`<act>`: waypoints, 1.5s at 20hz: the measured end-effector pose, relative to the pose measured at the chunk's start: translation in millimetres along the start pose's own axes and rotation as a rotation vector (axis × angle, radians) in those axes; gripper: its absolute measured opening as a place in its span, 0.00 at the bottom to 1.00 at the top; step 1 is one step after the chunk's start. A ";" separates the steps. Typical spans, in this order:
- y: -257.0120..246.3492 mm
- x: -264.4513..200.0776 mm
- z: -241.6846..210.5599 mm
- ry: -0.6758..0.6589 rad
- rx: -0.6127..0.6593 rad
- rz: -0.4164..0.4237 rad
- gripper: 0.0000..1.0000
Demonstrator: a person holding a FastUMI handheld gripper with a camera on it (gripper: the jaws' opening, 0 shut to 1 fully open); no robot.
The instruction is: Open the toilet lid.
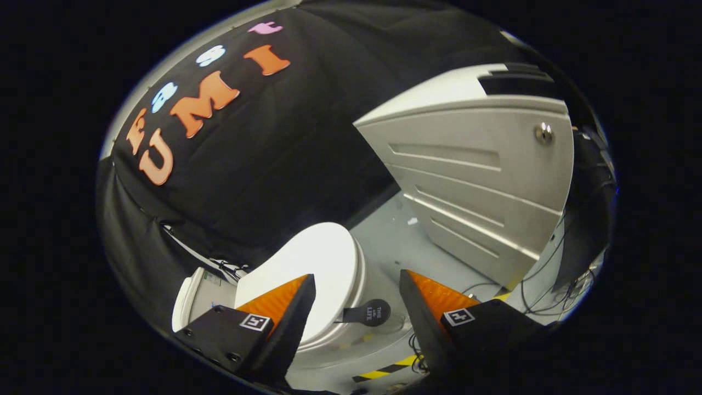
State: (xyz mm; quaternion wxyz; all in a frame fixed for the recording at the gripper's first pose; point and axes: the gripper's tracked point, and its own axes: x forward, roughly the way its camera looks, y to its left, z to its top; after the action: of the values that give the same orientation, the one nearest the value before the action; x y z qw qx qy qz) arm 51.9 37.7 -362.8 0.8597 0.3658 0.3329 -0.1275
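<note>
The toilet lid (318, 258) lies shut on the bowl, just beyond the fingers — the dark lift tab (370, 312) at its rim juts into the gap ahead, likely the intended handhold. The gripper (356, 296) is spread wide, grasping nothing. The tab's print is too small to read. A white panelled cabinet (477, 181) stands beyond, cables (540, 285) on the floor.

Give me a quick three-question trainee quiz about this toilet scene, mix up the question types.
1. True or false: the toilet lid is already raised.
2. The dark pull tab at the lid's front edge lies: A) between the fingers of the hand-held gripper, B) beyond the white cabinet.
3. Fill in: the gripper's fingers are ____ and hold nothing.

Key: 1 false, it lies flat. 2 A. 3 open.
</note>
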 end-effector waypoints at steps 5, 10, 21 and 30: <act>-14.4 26.2 -40.3 0.119 0.069 -0.043 0.99; -8.3 38.9 -58.9 0.187 0.102 -0.021 0.93; -9.3 60.0 -73.4 0.238 0.143 -0.006 0.63; -9.7 62.3 -64.0 0.223 0.196 0.006 0.41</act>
State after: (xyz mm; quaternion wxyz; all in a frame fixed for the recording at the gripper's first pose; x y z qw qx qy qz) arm 63.3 78.2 -442.3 0.7779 0.4610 0.4112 -0.1151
